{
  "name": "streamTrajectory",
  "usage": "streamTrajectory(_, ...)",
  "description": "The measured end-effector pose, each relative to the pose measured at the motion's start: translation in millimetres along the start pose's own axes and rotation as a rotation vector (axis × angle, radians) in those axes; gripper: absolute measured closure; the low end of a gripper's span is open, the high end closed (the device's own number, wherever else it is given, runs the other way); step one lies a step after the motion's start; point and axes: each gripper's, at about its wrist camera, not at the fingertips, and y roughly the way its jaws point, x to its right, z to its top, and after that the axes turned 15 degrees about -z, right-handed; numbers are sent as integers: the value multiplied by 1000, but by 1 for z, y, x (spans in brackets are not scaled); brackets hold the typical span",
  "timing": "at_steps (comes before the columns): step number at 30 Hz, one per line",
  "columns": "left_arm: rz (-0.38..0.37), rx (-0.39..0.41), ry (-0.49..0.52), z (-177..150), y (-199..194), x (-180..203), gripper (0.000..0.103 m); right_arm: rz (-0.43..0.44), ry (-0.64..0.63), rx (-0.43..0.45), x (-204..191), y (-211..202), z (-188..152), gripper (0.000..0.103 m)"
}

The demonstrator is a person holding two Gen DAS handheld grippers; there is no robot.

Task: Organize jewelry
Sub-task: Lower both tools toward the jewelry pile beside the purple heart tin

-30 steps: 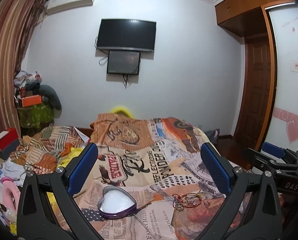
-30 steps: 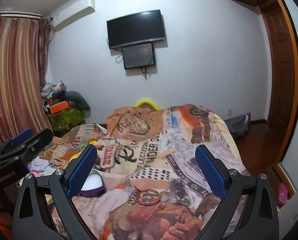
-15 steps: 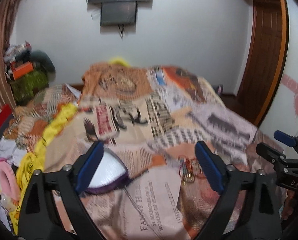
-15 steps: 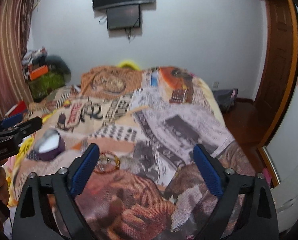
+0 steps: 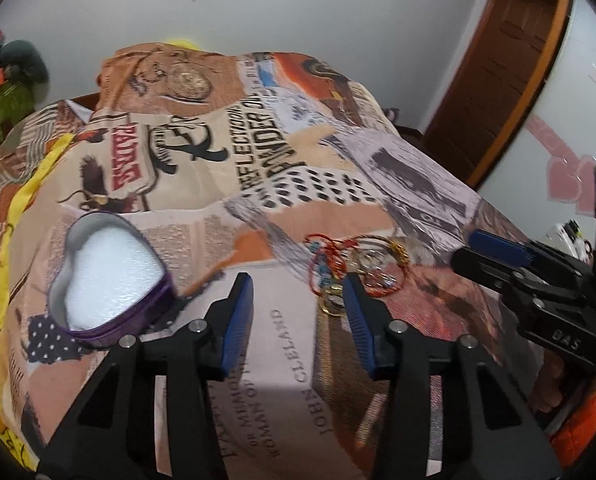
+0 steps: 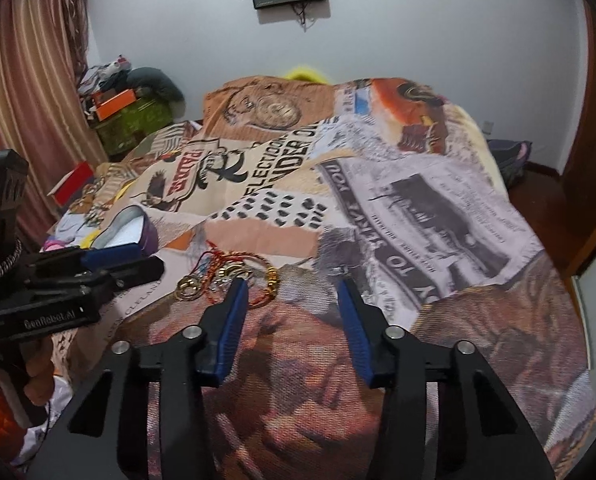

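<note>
Jewelry (image 5: 353, 264) lay in one tangled heap on the single printed bedspread (image 5: 397, 176), so the pieces could not be counted exactly: red cord bracelets, at least two gold rings and a gold-beaded loop showed. Largest was the bedspread, covering the whole bed. Next came one heart-shaped purple tin (image 5: 110, 276), open, white inside, its point aimed toward the near edge of the bed, well left of the heap. The heap stretched sideways across the left wrist view. The left gripper (image 5: 298, 280) hung over the bedspread, its jaws closing with nothing between them, its right finger just at the heap's near edge. The right gripper (image 6: 288, 284) likewise was closing on nothing, its left finger overlapping the jewelry (image 6: 234, 276).
</note>
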Motion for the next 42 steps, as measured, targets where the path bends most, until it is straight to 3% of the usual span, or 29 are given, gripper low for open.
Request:
streamTrajectory(4,-22,-19,60,-2,7,14,61,42,7,-24,-1,4,-1,67)
streamTrajectory(9,-33,-57,109,-4,19,23,74,74,3,-48,-3,8,4,73)
streamTrajectory(16,-15,-75,148,-6,29,26,77,99,-21,-60,-10,14,8,76)
streamTrajectory(30,-34,-55,107,-3,33,12,82,141,-55,-98,-20,23,14,76)
streamTrajectory(42,-55,12,75,0,3,3,82,129,-122,-113,-37,32,17,76)
